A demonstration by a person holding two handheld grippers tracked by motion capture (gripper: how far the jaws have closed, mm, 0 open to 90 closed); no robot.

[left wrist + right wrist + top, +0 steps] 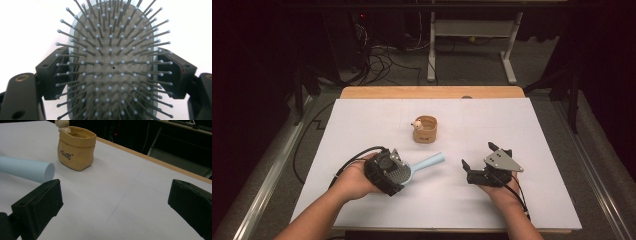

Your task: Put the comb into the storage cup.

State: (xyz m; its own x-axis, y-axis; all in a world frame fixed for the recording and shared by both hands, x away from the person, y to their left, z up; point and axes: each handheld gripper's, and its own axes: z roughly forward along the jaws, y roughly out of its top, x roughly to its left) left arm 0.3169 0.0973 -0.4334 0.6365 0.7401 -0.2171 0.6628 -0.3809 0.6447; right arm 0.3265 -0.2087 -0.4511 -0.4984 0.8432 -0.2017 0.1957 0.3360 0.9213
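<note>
Holding hairbrush (404,172) head in left claw (388,172) — right claw (484,162) spread, empty; next, likely grip the handle.

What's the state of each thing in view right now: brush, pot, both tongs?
Hairbrush: clamped by its head, bristles facing the camera, handle pointing toward the right tongs.
Tan pot: upright on the table, apart from both tongs, small figure on its rim.
Left tongs: shut on the hairbrush.
Right tongs: open, nothing between them.
</note>
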